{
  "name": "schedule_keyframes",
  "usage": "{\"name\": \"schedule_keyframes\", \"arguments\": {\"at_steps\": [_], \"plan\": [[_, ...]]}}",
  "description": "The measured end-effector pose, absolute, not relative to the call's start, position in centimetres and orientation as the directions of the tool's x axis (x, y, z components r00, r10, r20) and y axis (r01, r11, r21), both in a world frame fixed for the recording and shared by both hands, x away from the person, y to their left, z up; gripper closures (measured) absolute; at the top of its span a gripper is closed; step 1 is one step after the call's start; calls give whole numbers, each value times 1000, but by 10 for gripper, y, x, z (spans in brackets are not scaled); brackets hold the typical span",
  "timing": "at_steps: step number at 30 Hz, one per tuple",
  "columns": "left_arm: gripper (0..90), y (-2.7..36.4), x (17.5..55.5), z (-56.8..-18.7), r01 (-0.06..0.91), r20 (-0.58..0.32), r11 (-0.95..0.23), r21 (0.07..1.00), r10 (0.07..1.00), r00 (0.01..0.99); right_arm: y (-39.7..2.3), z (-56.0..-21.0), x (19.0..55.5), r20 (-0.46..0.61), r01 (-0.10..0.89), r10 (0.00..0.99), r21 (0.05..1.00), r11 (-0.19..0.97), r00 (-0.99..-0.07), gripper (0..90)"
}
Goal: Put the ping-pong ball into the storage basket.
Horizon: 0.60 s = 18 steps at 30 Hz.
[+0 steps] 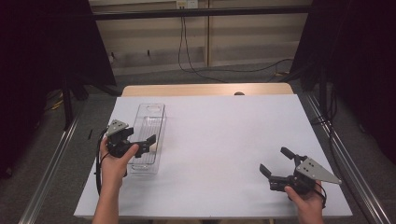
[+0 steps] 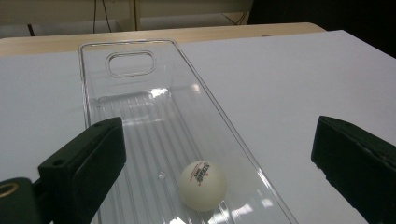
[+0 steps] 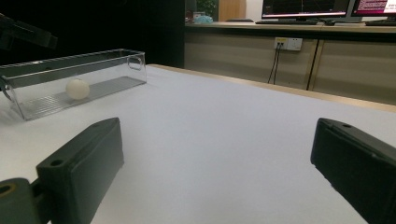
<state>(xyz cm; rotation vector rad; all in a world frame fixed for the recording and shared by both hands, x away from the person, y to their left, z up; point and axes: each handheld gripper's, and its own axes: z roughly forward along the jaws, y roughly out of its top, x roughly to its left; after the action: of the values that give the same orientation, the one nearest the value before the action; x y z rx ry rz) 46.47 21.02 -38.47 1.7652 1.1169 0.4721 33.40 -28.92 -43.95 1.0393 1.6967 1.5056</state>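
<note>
Left claw (image 1: 142, 140): released, jaws spread wide with nothing between the pads, hovering over the near end of the tray. Ball (image 2: 202, 185): white, printed in red, resting loose on the ribbed floor of the tray close to its near end, just below and ahead of the left claw; touching neither jaw. Tray (image 1: 161, 122): clear plastic, long and narrow, handle cut-out at the far end, lying lengthwise on the left part of the table (image 1: 224, 140). Right claw (image 1: 277, 164): released and empty, held low over the near right corner of the table, well apart from the tray. Handling note: the drop looks complete; best lift the left claw straight up, clear of the thin walls, so the tray is not nudged and the ball stays put.
</note>
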Motion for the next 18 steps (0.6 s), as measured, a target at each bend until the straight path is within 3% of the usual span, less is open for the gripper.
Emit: {"name": "schedule_keyframes", "arguments": {"at_steps": [18], "plan": [[34, 213, 445, -389, 418, -134, -129, 899, 828, 544, -291, -440, 334, 39, 146, 871, 989, 37, -489, 18]]}}
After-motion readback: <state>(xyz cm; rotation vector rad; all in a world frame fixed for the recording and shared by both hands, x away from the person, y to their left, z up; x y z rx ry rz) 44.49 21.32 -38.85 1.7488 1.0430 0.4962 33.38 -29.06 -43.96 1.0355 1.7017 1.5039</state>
